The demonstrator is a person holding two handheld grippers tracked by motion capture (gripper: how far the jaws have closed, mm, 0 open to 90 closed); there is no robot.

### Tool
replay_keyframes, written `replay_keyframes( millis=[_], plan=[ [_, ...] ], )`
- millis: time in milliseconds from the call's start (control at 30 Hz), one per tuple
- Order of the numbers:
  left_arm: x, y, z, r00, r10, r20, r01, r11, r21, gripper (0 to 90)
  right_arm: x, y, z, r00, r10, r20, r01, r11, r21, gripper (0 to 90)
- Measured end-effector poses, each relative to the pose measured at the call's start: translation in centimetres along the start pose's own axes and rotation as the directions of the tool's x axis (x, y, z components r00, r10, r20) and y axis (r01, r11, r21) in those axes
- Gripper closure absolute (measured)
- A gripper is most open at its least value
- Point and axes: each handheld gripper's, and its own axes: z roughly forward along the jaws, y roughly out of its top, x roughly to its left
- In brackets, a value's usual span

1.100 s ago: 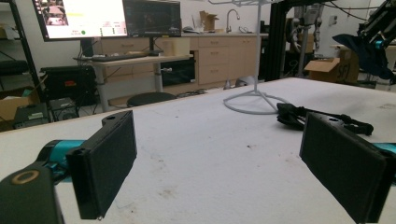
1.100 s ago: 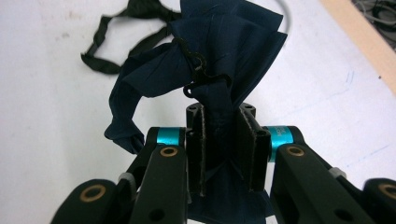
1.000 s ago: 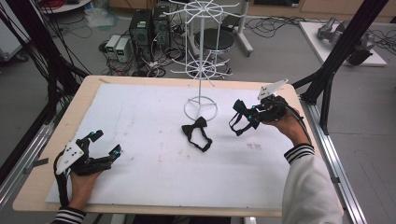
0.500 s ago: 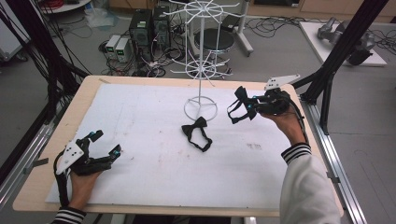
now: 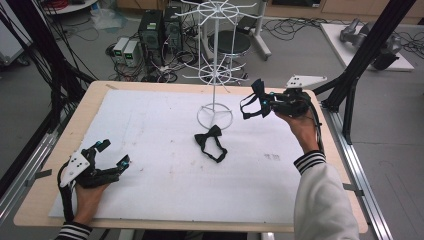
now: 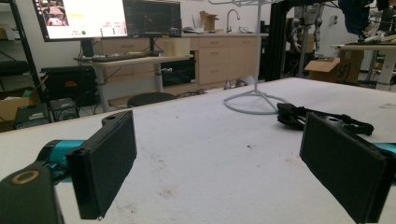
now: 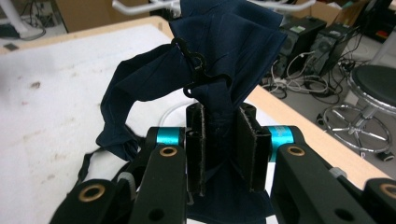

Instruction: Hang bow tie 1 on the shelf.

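table: white sheet | on it: rack, bow tie (black)

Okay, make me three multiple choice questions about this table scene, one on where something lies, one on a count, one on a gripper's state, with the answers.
1. Where does the bow tie on the table lie?
A. just in front of the white wire stand's base
B. beside the left hand-held gripper
C. on the floor

2. How many bow ties are there?
A. one
B. two
C. four

3. How is the left hand-held gripper?
A. shut on a bow tie
B. open, nothing between its jaws
C. shut on the stand

Answers:
1 A, it lies near the white wire stand.
2 B, the right hand-held gripper holds a dark blue bow tie.
3 B, its pads stand wide apart.
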Motion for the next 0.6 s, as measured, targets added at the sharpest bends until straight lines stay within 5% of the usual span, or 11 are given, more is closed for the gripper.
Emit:
replay_keyframes(
  millis=[600],
  plan=[
    [0.0,0.0,0.0,1.0,0.01,0.0,-0.01,0.9999,0.001,11.4,0.1,2.0,0.7,0.9972,0.025,0.07,-0.022,0.998,-0.054,75.2]
  ],
)
